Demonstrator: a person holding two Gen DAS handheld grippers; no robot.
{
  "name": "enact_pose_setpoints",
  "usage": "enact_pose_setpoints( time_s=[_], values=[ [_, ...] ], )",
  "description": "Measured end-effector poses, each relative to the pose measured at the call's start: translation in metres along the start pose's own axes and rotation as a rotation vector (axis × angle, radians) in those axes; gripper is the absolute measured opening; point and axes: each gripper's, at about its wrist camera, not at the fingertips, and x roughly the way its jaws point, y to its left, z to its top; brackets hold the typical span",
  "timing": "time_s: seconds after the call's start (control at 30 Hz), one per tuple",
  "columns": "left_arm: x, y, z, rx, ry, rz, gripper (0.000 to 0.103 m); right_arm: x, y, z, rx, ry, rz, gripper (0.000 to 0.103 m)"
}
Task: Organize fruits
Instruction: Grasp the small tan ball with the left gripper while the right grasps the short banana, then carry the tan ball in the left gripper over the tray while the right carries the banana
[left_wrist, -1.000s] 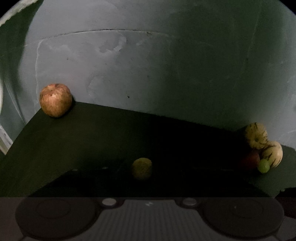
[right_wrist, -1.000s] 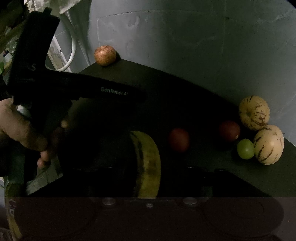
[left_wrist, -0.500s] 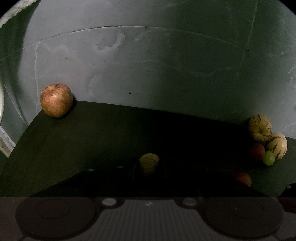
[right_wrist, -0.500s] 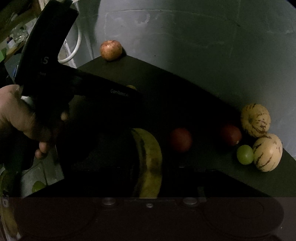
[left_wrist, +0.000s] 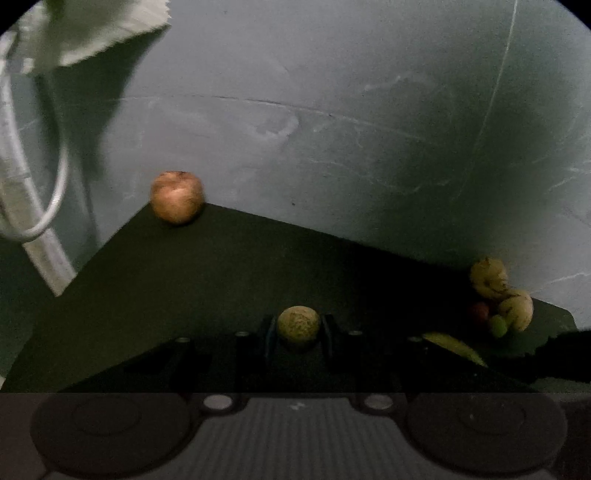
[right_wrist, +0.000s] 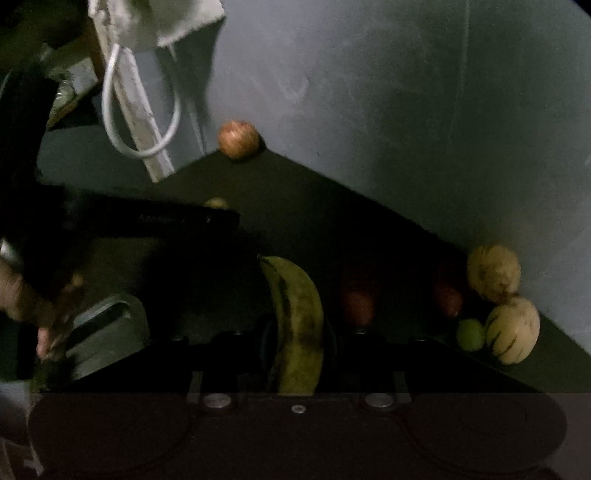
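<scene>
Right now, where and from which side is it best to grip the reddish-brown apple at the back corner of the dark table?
Grip the reddish-brown apple across its round middle, coming from the open table side in front; the grey wall closely behind blocks the rear.

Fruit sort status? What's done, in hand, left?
Done: two striped melons, a green fruit and a red fruit clustered by the wall. In hand: left gripper holds a round yellow-green fruit, right gripper a banana. Left: far-corner apple, loose red fruit.
</scene>
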Motion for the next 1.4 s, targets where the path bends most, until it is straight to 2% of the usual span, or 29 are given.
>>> enact_pose_setpoints(
  time_s=[0.2,0.37,0.8,1.13,1.4],
  values=[
    [-0.056,-0.008,-0.016,-0.056,-0.029,0.060,0.027,-0.035,0.004,0.004,-0.048,-0.049,0.053,0.032],
    [-0.103,-0.029,-0.029,-0.082,-0.066,0.107,0.027,-0.073,0.002,0.005,-0.090,-0.099,0.095,0.032],
    [-0.202,-0.083,-0.078,-0.180,-0.148,0.220,0.028,-0.165,0.009,-0.017,-0.213,-0.186,0.230,0.032],
    [-0.244,-0.091,-0.136,-0.313,-0.152,0.303,0.028,-0.200,0.033,-0.043,-0.309,-0.192,0.335,0.032],
    [-0.248,-0.097,-0.178,-0.374,-0.106,0.314,0.028,-0.198,0.035,-0.064,-0.331,-0.140,0.360,0.032]
  ],
)
